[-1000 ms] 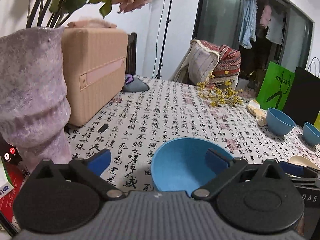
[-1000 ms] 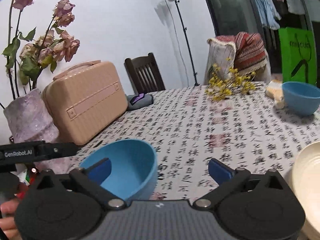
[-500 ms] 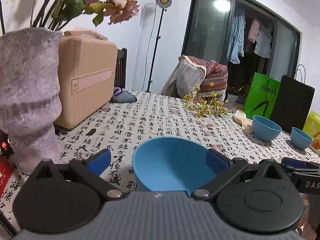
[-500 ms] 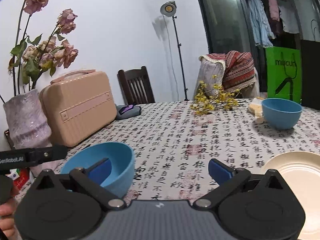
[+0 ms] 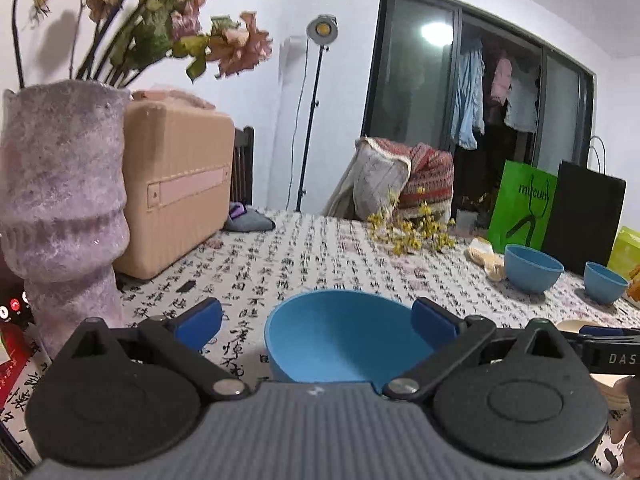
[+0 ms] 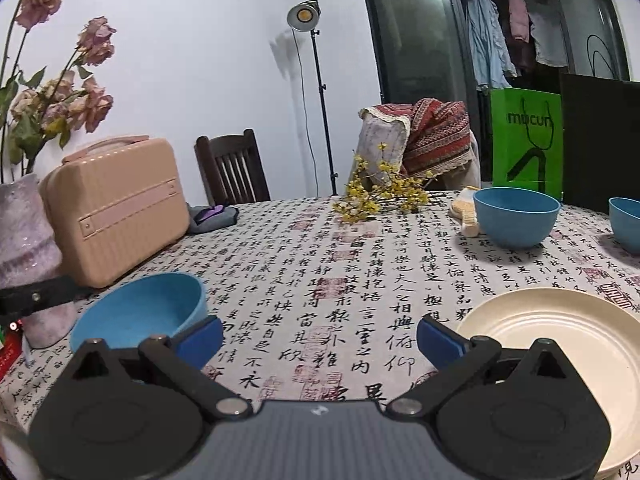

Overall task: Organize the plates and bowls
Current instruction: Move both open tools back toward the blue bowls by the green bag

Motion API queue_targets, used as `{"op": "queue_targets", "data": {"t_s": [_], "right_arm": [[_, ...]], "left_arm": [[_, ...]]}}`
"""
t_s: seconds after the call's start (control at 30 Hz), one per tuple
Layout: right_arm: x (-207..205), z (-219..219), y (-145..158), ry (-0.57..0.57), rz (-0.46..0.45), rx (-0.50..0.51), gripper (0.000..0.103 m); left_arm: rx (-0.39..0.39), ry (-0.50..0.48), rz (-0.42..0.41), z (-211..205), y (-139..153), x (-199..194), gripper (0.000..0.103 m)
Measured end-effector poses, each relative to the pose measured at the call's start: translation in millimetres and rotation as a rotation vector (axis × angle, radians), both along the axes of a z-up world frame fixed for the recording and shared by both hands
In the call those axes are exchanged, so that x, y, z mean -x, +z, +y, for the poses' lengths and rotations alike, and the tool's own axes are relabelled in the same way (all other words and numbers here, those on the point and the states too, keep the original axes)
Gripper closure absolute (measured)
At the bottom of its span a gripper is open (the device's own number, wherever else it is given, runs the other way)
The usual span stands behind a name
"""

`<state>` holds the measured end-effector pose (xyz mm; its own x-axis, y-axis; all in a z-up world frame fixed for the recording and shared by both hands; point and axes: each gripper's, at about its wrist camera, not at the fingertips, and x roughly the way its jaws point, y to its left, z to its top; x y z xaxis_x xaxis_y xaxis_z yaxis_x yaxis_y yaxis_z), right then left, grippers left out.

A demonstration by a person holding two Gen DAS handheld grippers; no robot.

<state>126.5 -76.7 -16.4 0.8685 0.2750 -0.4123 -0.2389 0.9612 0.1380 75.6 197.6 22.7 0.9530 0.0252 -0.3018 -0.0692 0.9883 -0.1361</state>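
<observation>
A blue bowl (image 5: 344, 340) is framed just ahead of the left gripper (image 5: 316, 320), whose fingers are spread wide with nothing held; the bowl sits upright on the calligraphy-print tablecloth (image 5: 304, 256), offset toward the right fingertip (image 5: 434, 318), which is seen over its right rim, while the left fingertip (image 5: 198, 320) stands clear of it. Whether that right pad is touching the rim cannot be told. The right gripper (image 6: 320, 338) is likewise shown wide open and empty, with the same bowl (image 6: 140, 312) lying beyond and outside its left finger (image 6: 200, 338) and a cream plate (image 6: 560, 360) lying just outside its right finger (image 6: 440, 340). Two more blue bowls, a larger one (image 6: 516, 216) and a smaller one (image 6: 626, 222), are seen well ahead of the right fingers, far across the cloth. The near bowl is judged to be the left gripper's to take, being far nearer its fingers than the right's; being round, it offers no long axis, so a rim pinch is judged to call for a slight shift rightward so that the wall falls between the pads
</observation>
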Motion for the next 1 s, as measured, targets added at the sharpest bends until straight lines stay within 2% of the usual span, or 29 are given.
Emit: {"op": "queue_targets", "data": {"t_s": [0.07, 0.23, 0.57, 1.0], "right_arm": [[-1, 0, 1, -0.002, -0.006, -0.002, 0.0], [2, -1, 3, -0.005, -0.026, -0.006, 0.0], [11, -11, 4, -0.021, -0.047, 0.003, 0.0], [20, -42, 16, -0.036, -0.08, -0.006, 0.0]], "left_arm": [[-0.002, -0.006, -0.023, -2, 3, 3, 0.0], [-0.042, -0.038, -0.016, -12, 7, 1, 0.0], [-0.039, -0.059, 0.011, -21, 4, -2, 0.0], [-0.035, -0.057, -0.005, -46, 13, 2, 0.0]]}}
